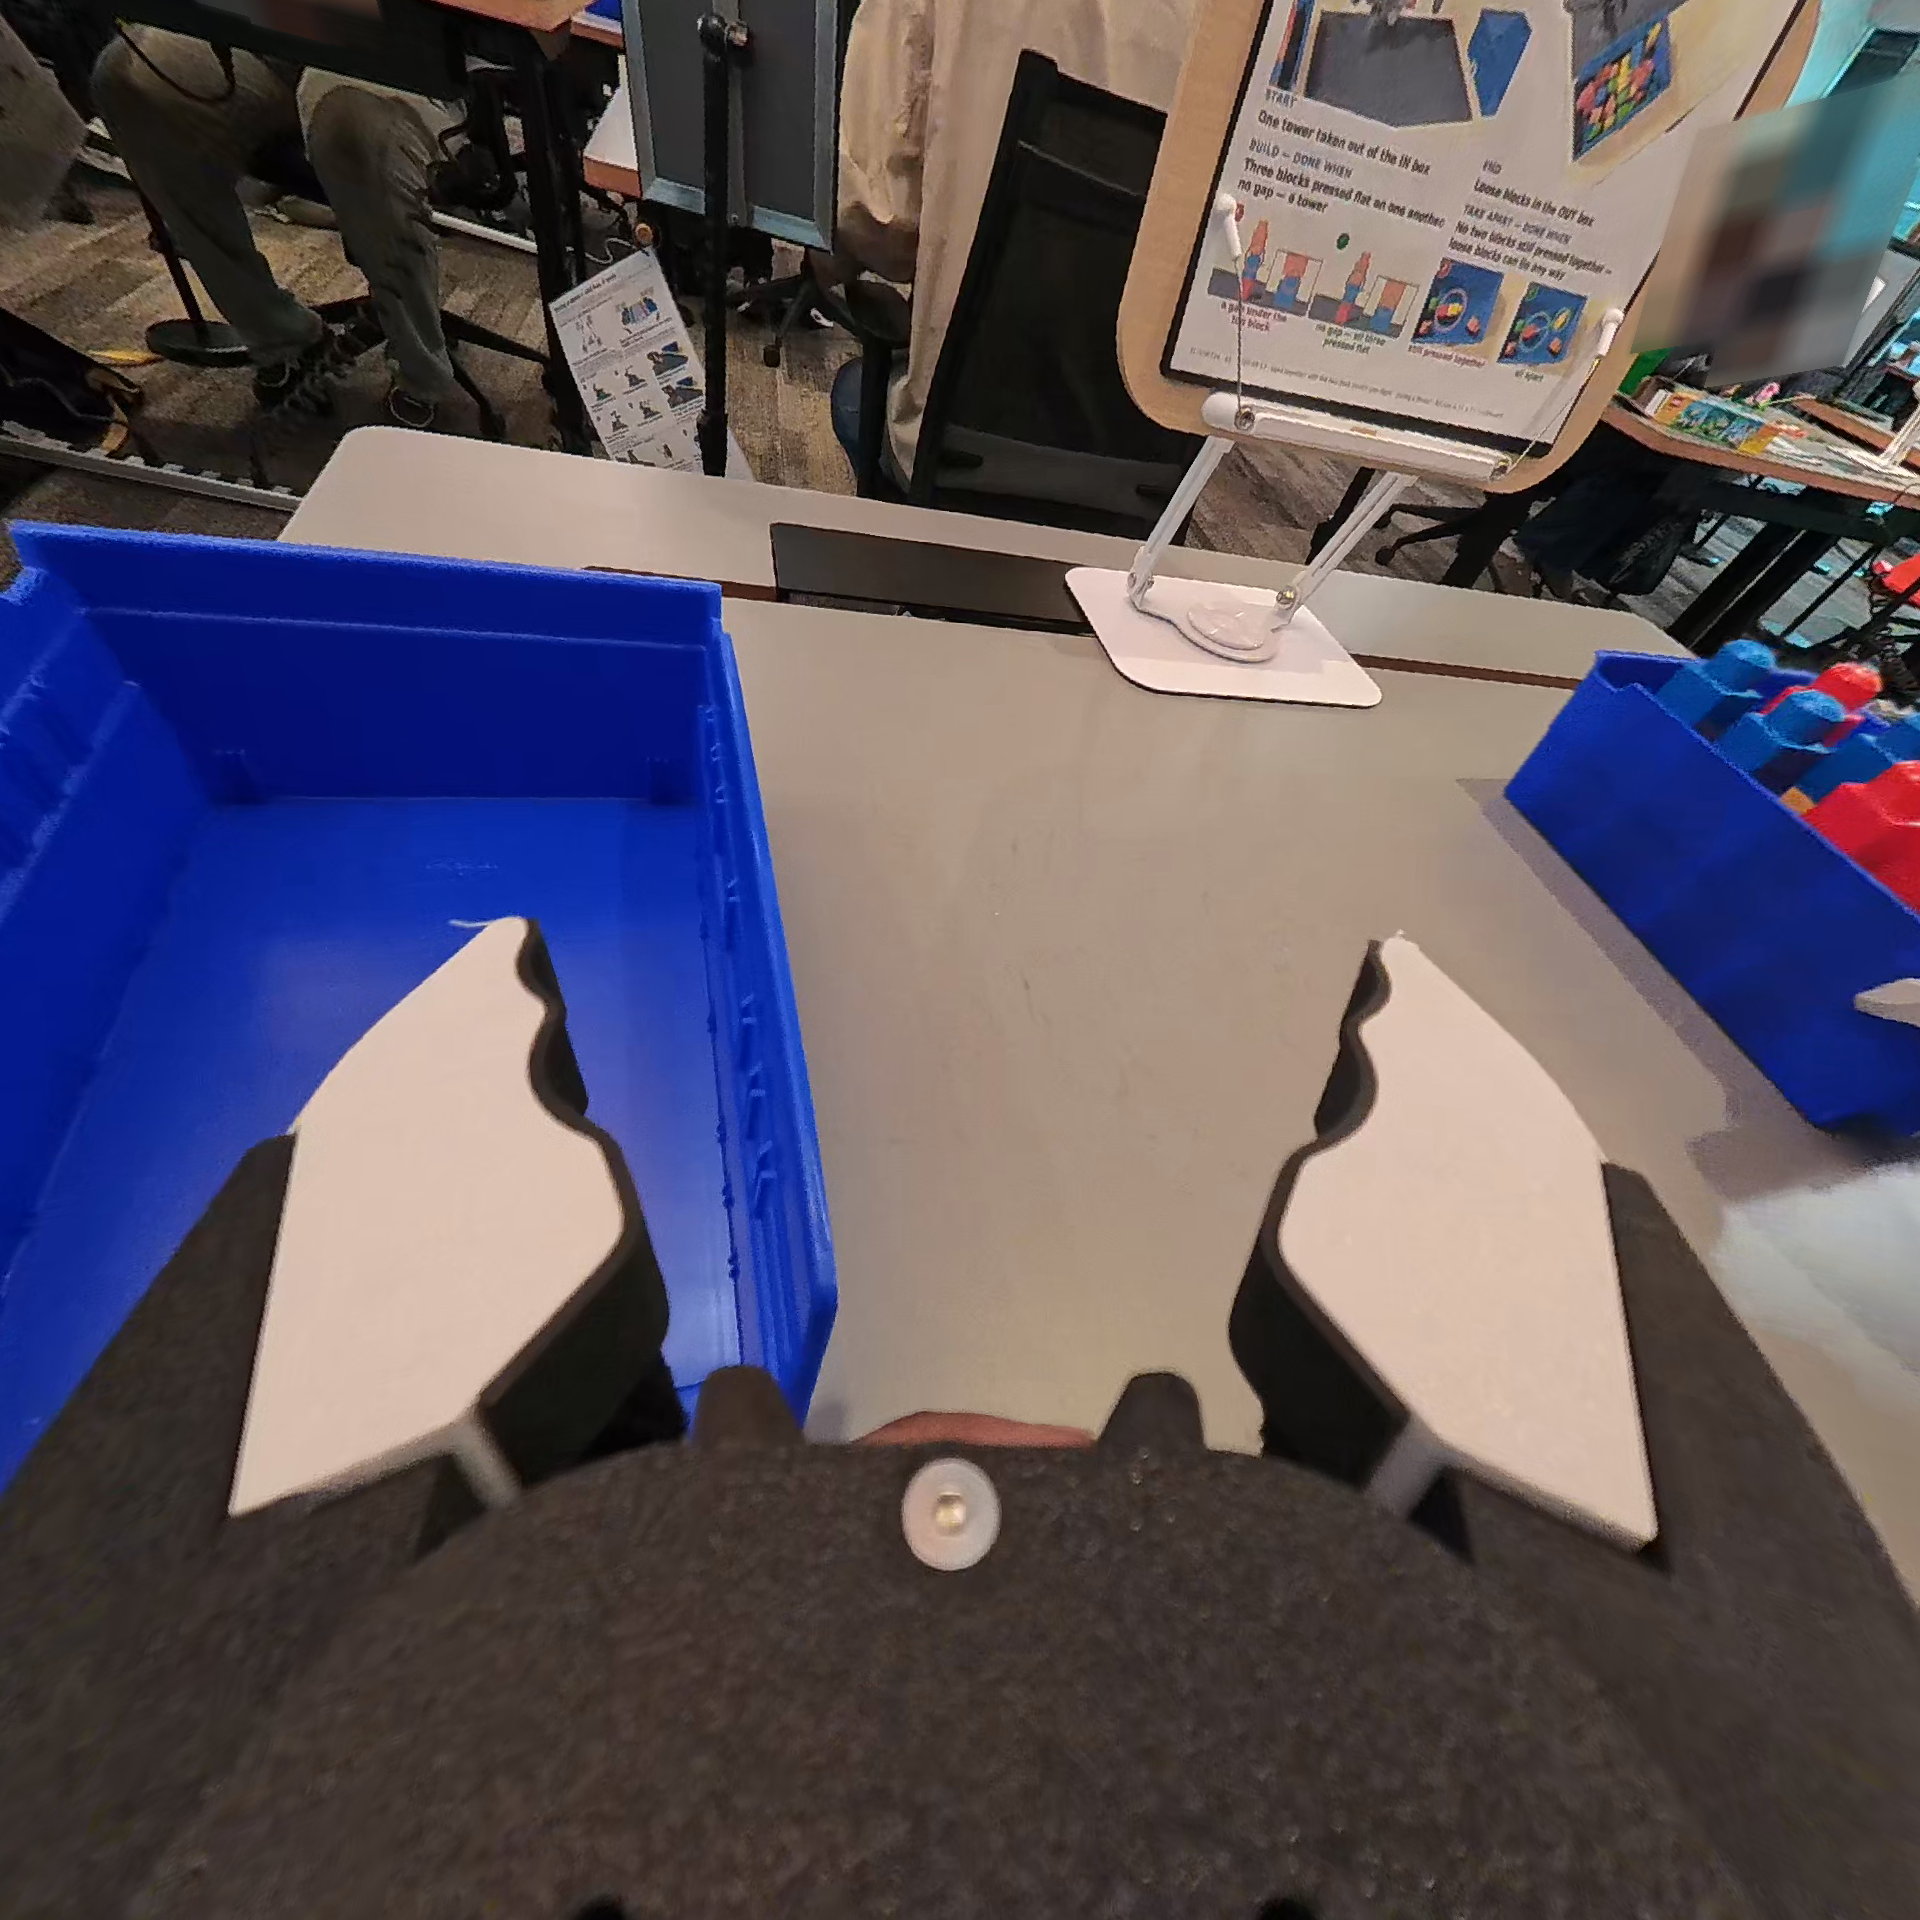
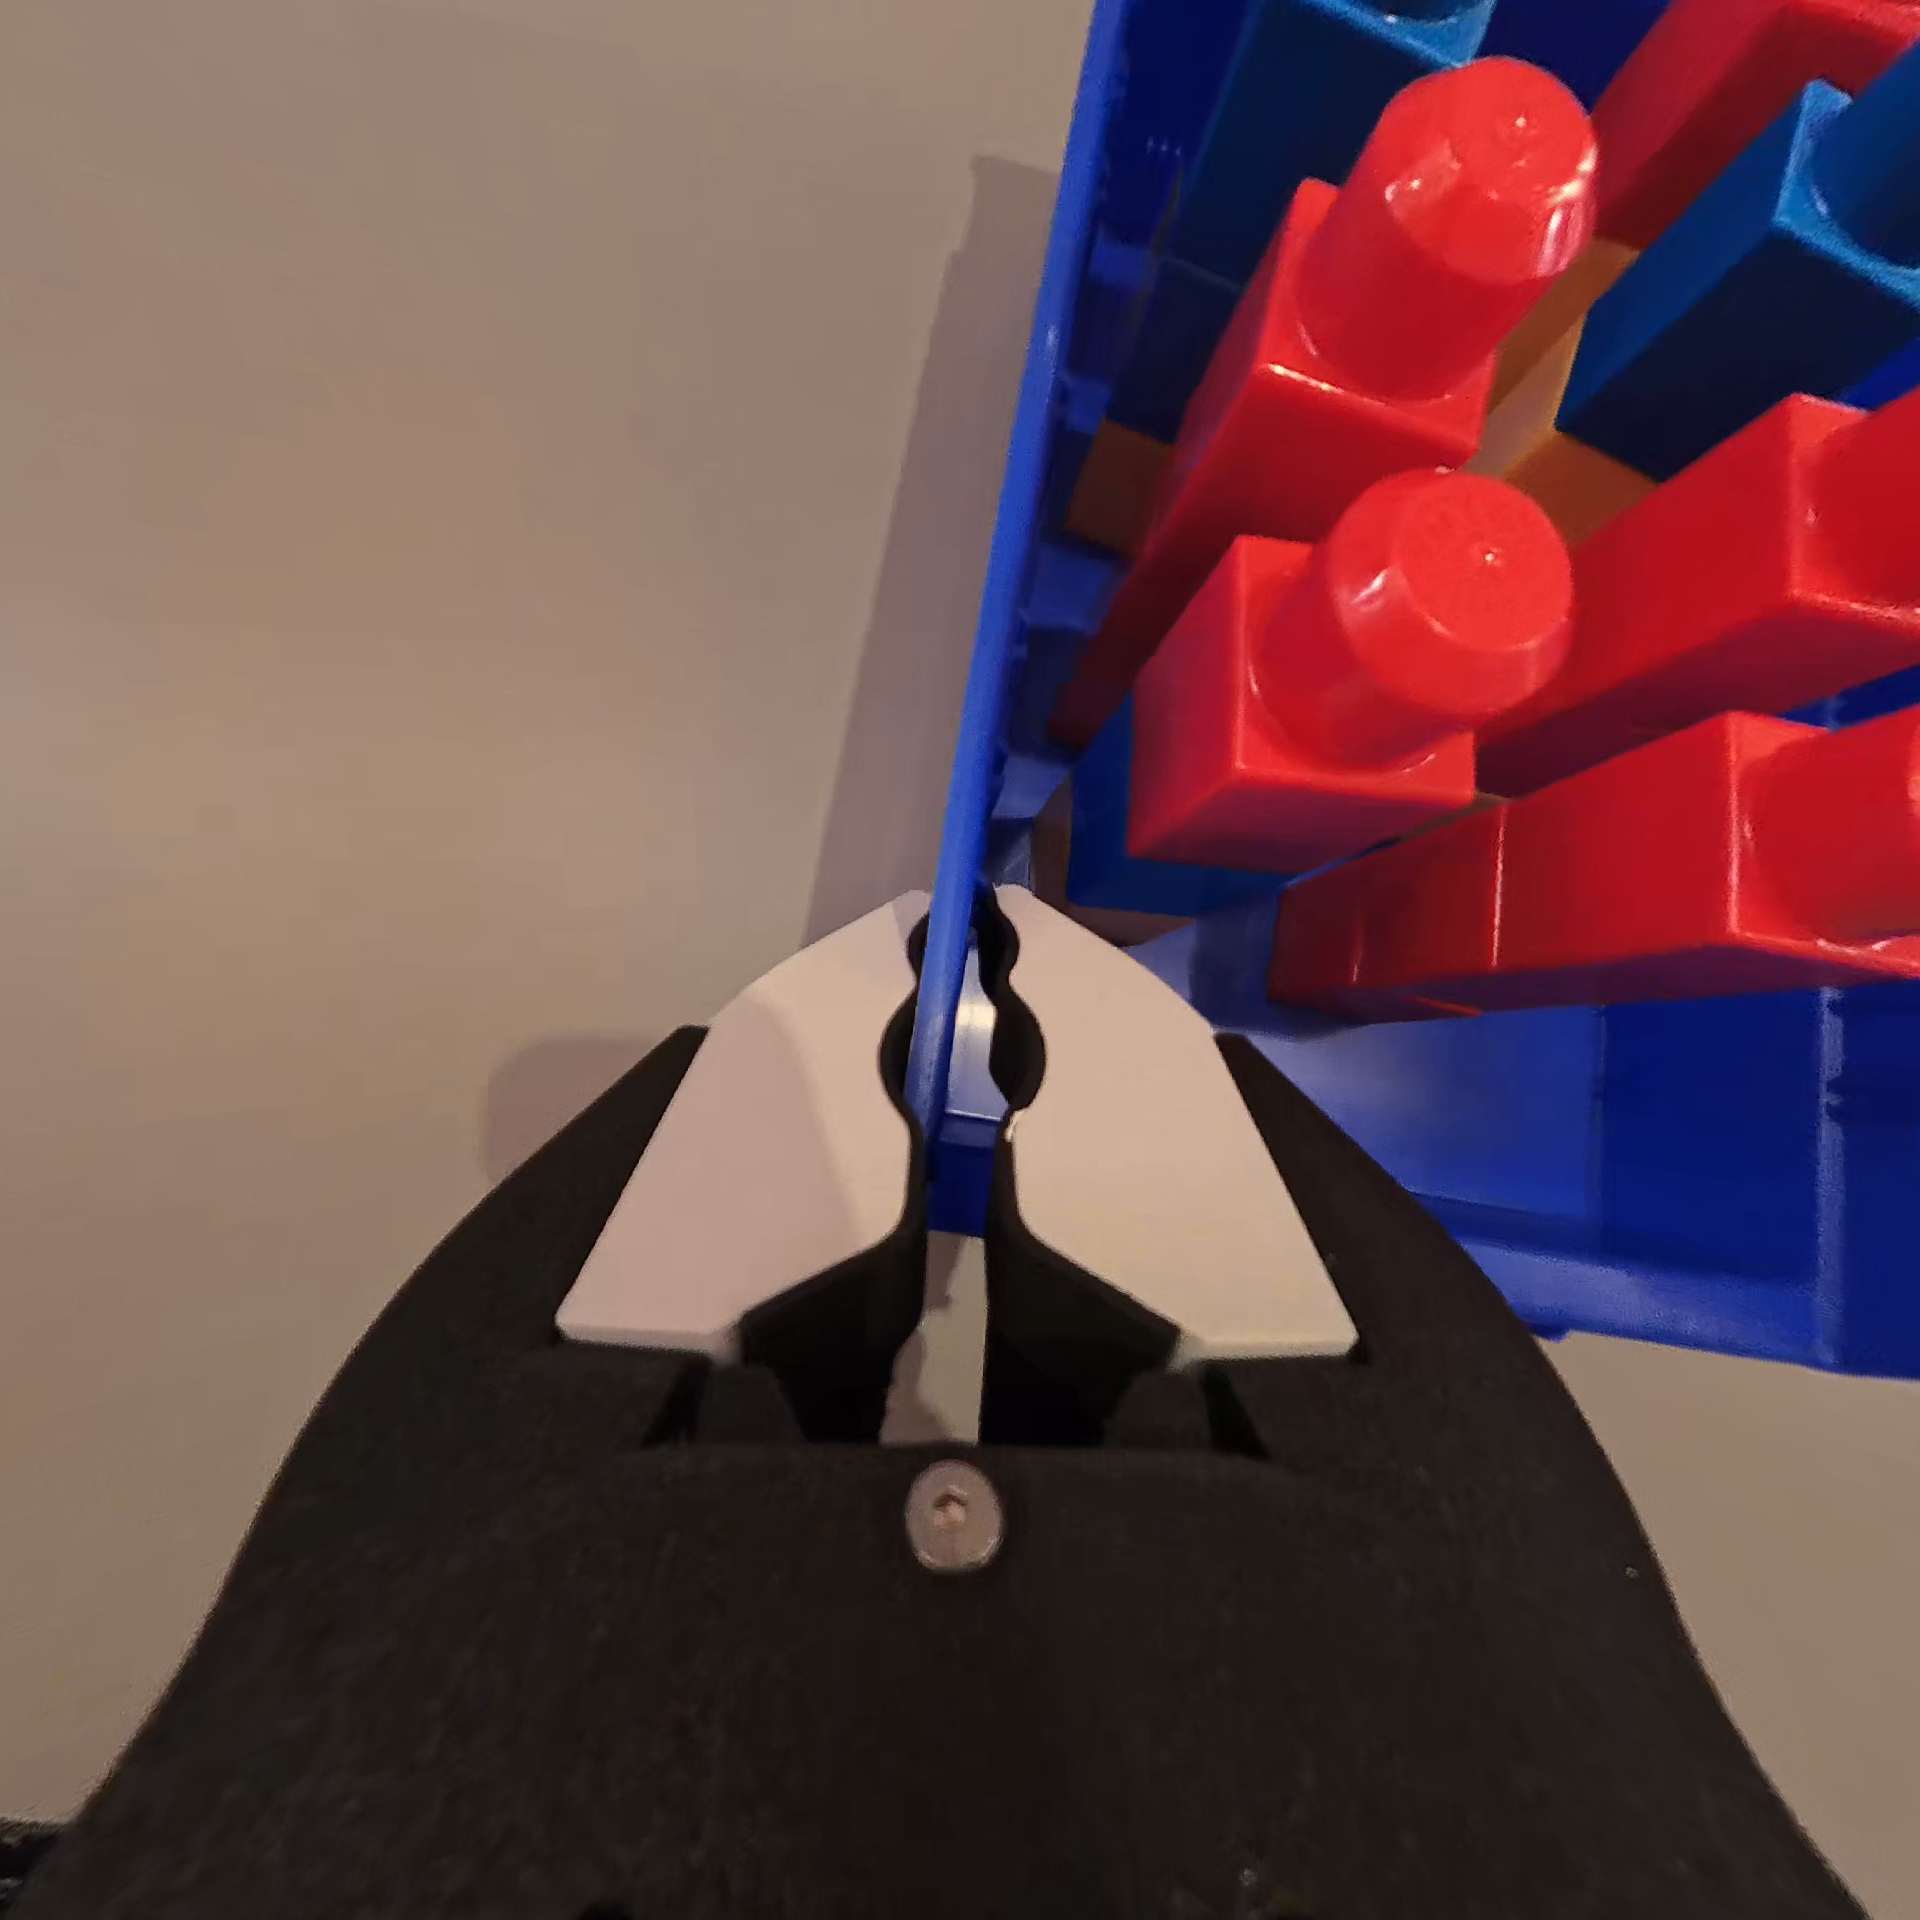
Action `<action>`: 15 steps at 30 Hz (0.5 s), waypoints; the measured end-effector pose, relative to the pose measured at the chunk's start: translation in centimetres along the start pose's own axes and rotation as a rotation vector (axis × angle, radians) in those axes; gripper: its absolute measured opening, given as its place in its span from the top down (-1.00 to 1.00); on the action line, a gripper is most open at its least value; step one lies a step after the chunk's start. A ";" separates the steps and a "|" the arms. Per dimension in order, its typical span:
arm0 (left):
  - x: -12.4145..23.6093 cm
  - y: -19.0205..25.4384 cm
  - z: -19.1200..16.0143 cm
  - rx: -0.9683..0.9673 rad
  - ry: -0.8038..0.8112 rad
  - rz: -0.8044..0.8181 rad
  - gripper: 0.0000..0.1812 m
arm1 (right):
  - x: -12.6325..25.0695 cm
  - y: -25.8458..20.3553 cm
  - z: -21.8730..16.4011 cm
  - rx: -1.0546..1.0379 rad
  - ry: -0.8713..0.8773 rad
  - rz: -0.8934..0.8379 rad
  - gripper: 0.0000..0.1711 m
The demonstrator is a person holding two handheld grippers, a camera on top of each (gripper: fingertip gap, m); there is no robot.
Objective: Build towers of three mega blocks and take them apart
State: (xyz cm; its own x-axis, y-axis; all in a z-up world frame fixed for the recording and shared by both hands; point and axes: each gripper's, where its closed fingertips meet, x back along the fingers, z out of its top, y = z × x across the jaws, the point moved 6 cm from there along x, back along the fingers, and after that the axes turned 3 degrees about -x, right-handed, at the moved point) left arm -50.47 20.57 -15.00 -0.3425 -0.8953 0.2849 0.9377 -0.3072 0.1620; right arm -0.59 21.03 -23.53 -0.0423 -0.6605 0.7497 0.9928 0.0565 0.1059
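Mega blocks (image 2: 1351,665) are all sitting in the blue bin (image 2: 1704,1174) off to my right, red and blue ones with a bit of orange showing underneath, standing up as stacked towers as far as I can tell. None of them are out on the grey surface (image 1: 1039,935) yet, so I'd say the job has barely started.

My right tongs (image 2: 961,935) are pinched nearly closed on the thin side wall of that bin, one finger outside and one inside, right by the near corner. No block in them. My guess is I'm dragging or steadying the bin, not picking anything.

My left tongs (image 1: 951,935) are spread wide with nothing between them, hovering over the surface next to the other blue bin (image 1: 769,1039), which looks empty from here.

So what's left is basically everything: get a tower out, pull it apart, drop the loose pieces in the empty bin, plus any building.
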 end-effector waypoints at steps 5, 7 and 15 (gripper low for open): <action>0.2 0.1 -0.1 -0.008 -0.007 -0.016 -0.52 | 0.1 -4.2 0.6 0.068 0.008 0.042 0.93; 0.3 0.0 -0.2 -0.005 -0.011 -0.020 -0.52 | 0.1 -5.6 0.8 0.070 0.016 0.074 0.93; 1.0 -0.3 -0.2 -0.001 -0.005 -0.018 -0.51 | 0.3 -12.9 1.9 0.100 0.004 0.120 0.91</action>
State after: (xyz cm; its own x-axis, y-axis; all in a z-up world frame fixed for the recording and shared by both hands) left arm -51.08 19.71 -14.92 -0.3598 -0.8880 0.2863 0.9314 -0.3238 0.1664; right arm -13.67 21.56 -23.43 0.0761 -0.6476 0.7582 0.9746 0.2089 0.0806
